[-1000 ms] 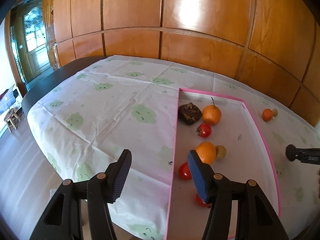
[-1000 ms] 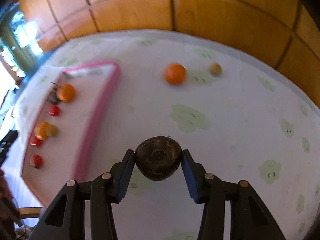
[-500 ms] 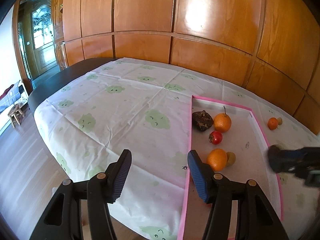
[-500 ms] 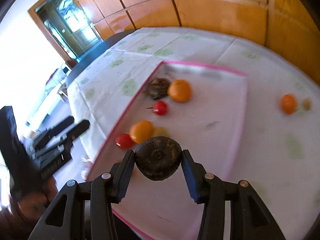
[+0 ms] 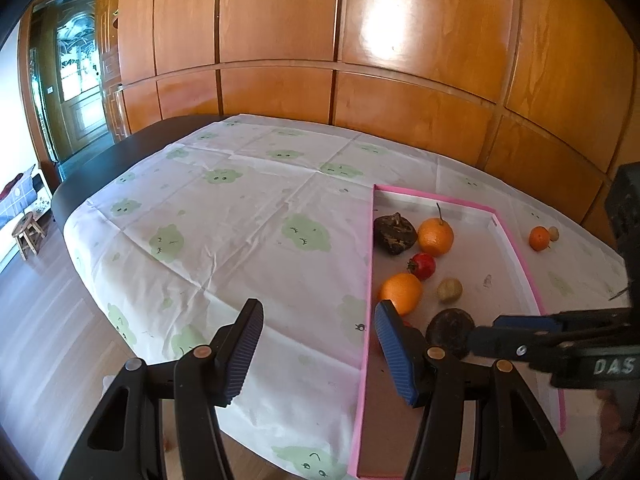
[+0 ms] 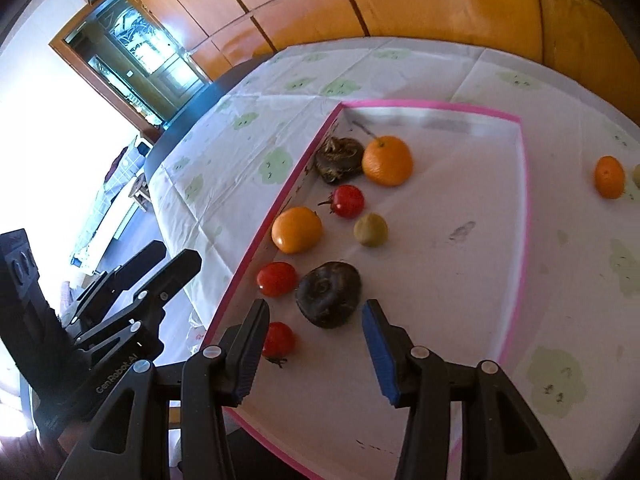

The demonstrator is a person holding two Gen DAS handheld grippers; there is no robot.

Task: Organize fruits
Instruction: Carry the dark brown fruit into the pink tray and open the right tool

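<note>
Dark brown round fruit [image 6: 329,294], carried clamped a moment ago, now lies in the pink-rimmed tray [image 6: 524,184]; our right tongs [image 6: 316,346] released, straddling it. Left tongs [image 5: 318,344] idle, unclenched, empty. One small orange [image 6: 609,177] and a pale fruit [image 6: 636,176] remain on the table, by our reckoning next.

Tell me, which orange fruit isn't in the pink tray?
The small orange out on the tablecloth, beside a little tan fruit. The other two oranges lie inside the tray.
</note>
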